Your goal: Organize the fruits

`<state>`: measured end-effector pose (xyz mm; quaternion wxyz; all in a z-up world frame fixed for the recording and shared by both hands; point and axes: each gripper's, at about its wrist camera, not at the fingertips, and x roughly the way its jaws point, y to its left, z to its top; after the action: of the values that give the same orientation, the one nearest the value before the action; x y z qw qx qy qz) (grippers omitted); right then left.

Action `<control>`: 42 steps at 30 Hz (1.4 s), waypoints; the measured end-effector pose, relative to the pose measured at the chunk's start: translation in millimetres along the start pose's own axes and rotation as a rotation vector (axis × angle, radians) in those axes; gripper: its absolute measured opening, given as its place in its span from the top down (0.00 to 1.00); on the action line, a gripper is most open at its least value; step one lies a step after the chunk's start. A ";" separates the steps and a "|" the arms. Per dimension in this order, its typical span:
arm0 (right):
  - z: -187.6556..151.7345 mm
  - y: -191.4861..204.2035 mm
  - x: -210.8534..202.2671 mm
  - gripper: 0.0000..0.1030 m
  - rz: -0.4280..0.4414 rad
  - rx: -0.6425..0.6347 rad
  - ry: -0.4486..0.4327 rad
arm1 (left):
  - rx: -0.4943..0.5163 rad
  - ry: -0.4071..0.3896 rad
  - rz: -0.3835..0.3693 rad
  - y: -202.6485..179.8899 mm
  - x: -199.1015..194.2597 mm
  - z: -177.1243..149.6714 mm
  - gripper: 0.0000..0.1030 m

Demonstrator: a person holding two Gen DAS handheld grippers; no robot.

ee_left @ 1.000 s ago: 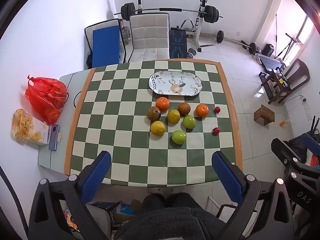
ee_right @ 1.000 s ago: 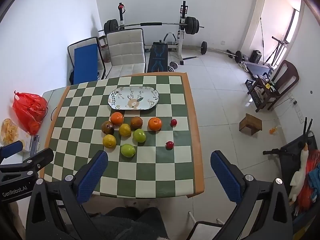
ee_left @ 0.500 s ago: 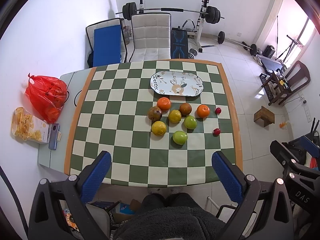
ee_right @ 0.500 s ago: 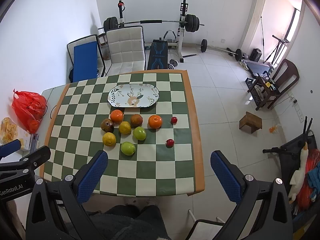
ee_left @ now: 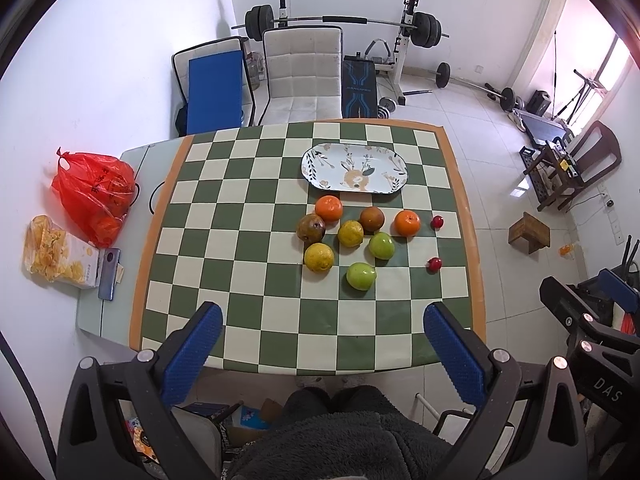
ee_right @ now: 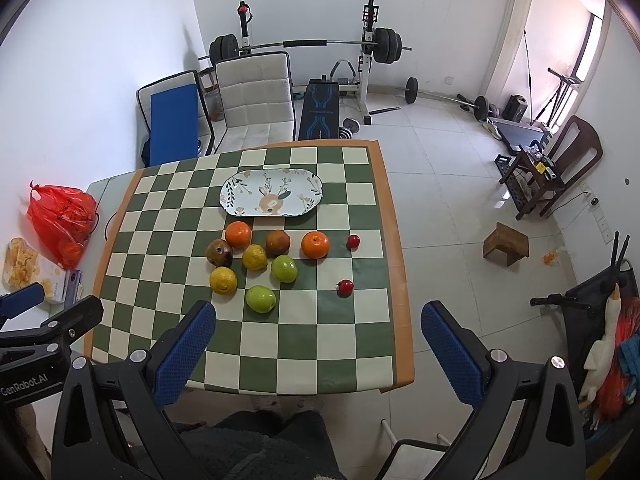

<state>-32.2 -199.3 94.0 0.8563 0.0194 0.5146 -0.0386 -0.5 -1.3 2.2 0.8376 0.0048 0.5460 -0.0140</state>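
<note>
The left gripper [ee_left: 322, 344] and the right gripper [ee_right: 318, 344] are both wide open and empty, high above the fruits [ee_left: 352, 234] at 12 o'clock.

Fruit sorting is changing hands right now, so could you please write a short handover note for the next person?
Left claw: open, empty, held high above the near edge of the table.
Right claw: open, empty, also held high.
Plate: empty, at the far side of the table.
Fruit: two oranges, two yellow fruits, two green apples, two brown fruits and two small red fruits, all loose on the cloth in front of the plate.
Done: nothing.
Left: all the fruit is yet to be sorted.
</note>
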 end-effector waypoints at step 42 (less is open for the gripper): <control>2.1 2.4 2.3 0.00 0.023 0.007 -0.006 | -0.011 -0.012 0.012 16.9 -9.5 20.9 0.00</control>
<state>-29.1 -197.2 93.0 0.8581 0.0284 0.5117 -0.0308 15.2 15.3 19.2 0.8409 0.0033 0.5412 -0.0059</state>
